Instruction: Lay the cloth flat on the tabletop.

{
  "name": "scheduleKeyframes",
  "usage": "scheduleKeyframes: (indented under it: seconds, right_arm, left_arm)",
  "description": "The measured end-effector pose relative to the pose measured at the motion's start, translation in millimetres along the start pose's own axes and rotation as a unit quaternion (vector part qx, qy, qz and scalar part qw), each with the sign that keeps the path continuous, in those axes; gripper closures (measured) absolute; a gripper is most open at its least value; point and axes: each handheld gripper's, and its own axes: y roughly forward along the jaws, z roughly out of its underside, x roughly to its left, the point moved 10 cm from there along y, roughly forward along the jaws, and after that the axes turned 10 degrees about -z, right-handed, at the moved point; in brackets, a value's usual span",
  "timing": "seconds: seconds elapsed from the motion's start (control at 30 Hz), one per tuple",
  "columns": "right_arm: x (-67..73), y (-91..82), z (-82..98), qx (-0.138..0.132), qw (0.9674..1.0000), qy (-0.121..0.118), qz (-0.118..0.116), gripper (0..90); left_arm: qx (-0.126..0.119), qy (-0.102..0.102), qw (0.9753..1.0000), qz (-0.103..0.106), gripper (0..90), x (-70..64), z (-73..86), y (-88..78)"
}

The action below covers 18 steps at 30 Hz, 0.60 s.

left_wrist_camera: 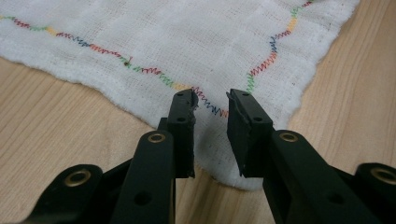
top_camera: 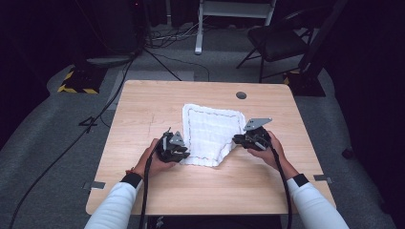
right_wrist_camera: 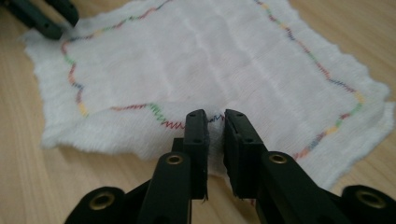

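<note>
A white cloth (top_camera: 210,131) with a wavy multicoloured stitched border lies flat on the wooden table (top_camera: 191,191). My left gripper (top_camera: 185,153) is at the cloth's near left corner. In the left gripper view its jaws (left_wrist_camera: 212,100) stand apart over the cloth (left_wrist_camera: 187,42), with the edge lying loose beneath them. My right gripper (top_camera: 237,139) is at the cloth's right edge. In the right gripper view (right_wrist_camera: 215,116) a small raised fold of the cloth (right_wrist_camera: 210,60) fills the narrow gap between the jaws. The left gripper (right_wrist_camera: 46,18) shows far off in that view.
A round cable hole (top_camera: 241,95) sits near the table's far edge. Beyond the table stand a dark folding chair (top_camera: 277,40), a white stand leg (top_camera: 198,28) and cables on the grey floor. Bare wood surrounds the cloth on all sides.
</note>
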Motion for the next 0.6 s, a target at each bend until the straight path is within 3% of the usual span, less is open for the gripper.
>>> scheduleKeyframes:
  seconds: [0.1,0.23,0.3,0.37,0.47,0.6]
  right_arm:
    - [3.1,2.1,4.6,0.004,1.0,-0.001,-0.009,78.8]
    - [2.3,12.3,4.0,0.0,1.0,0.003,-0.007,68.5]
    - [2.2,20.5,2.9,0.003,1.0,0.002,-0.001,68.1]
    - [0.5,29.7,3.0,0.016,0.9996,-0.008,0.022,65.0]
    - [-0.2,38.7,2.8,0.014,0.9993,-0.011,0.032,68.1]
    - [2.3,32.7,3.1,0.017,0.9996,-0.007,0.023,73.6]
  left_arm:
    - [0.001,0.001,1.0,-0.001,70.3,-0.8,0.1,0.5]
    - [0.002,0.0,1.0,-0.002,69.5,-0.9,0.5,0.9]
    - [0.001,-0.001,1.0,-0.001,69.3,-0.6,0.2,1.3]
    - [0.0,-0.002,1.0,0.0,69.0,-0.5,0.3,1.5]
    - [-0.003,-0.008,1.0,0.004,68.7,-0.5,0.5,1.7]
    - [0.0,-0.009,1.0,0.005,68.9,-0.6,1.0,1.6]
